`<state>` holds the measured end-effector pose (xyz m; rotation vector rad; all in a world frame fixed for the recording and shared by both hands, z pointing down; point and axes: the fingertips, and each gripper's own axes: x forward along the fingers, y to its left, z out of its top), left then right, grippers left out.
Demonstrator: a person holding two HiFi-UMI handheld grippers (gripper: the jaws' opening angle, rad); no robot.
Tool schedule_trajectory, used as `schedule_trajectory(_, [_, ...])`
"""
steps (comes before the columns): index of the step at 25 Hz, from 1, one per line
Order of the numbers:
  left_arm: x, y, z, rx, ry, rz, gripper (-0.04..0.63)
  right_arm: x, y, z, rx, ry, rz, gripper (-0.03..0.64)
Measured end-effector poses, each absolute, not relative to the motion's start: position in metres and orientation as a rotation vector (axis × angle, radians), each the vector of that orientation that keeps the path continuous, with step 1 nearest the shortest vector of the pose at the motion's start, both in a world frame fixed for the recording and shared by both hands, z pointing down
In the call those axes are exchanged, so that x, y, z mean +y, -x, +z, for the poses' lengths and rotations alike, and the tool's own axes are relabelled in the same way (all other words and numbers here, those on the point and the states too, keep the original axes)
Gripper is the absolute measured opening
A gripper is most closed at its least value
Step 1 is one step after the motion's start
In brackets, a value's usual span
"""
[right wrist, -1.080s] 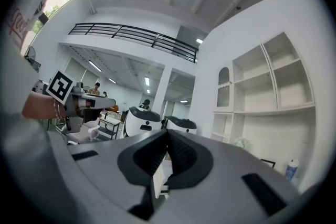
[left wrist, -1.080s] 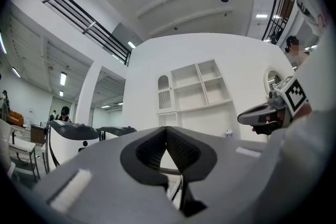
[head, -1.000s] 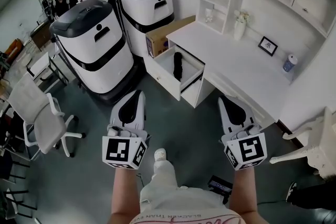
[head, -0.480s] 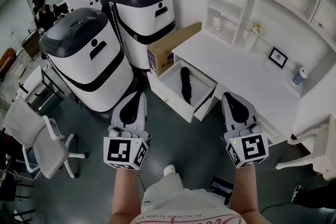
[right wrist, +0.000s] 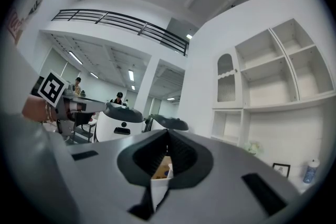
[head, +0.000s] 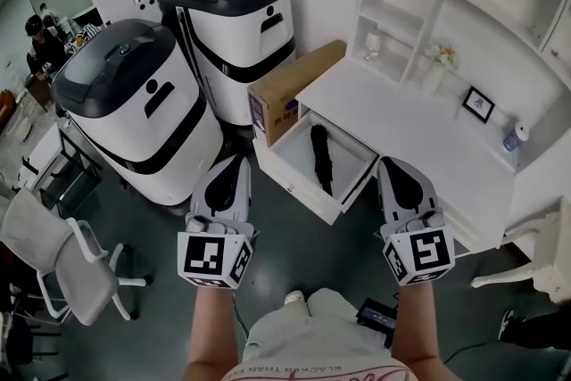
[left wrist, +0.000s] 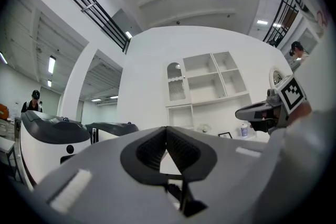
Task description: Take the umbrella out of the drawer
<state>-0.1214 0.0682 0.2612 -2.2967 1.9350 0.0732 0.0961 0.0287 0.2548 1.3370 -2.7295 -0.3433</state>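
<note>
1. The drawer (head: 287, 178) stands pulled open from the white desk (head: 419, 134); the umbrella (head: 321, 158), black and folded, lies lengthwise on the drawer's floor; nothing touches it.
2. The left gripper (head: 234, 161) hangs near the drawer's front panel, on the side away from the desk, and is apart from it; its jaws are pressed together at the tips, with nothing between them.
3. The right gripper (head: 391, 163) hangs near the drawer's other side, close to where the drawer meets the desk, and does not touch it; its jaws are likewise fully closed and empty.
4. Both grippers point towards the drawer, one at each side of it; neither reaches over its open top.
5. A cardboard box (head: 290, 89) stands just behind the drawer, against the end of the desk.
6. Two white-and-black machines (head: 134, 107) stand beyond the box from the drawer.
7. A small picture frame (head: 479, 104) and a bottle (head: 515, 136) stand on the desk, well apart from the drawer.
8. A white office chair (head: 62, 254) stands well apart from the drawer, past the left gripper.
</note>
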Motion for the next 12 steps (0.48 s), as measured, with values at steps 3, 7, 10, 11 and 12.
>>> schedule_trajectory(3, [0.057, 0.128, 0.267, 1.93, 2.314, 0.062, 0.009, 0.017, -0.091, 0.255, -2.744, -1.353, -0.328, 0.005])
schedule_trajectory(7, [0.039, 0.137, 0.271, 1.939, 2.343, 0.078, 0.009, -0.004, -0.085, 0.257, -2.774, -1.362, -0.277, 0.005])
schedule_trajectory(10, [0.022, 0.145, 0.273, 1.966, 2.337, 0.098, 0.009, -0.024, -0.08, 0.262, -2.798, -1.345, -0.242, 0.006])
schedule_trajectory(11, [0.015, 0.147, 0.274, 1.971, 2.334, 0.096, 0.009, -0.031, -0.078, 0.264, -2.805, -1.338, -0.227, 0.006])
schedule_trajectory(12, [0.008, 0.149, 0.276, 1.975, 2.332, 0.09, 0.009, -0.04, -0.076, 0.266, -2.809, -1.334, -0.21, 0.007])
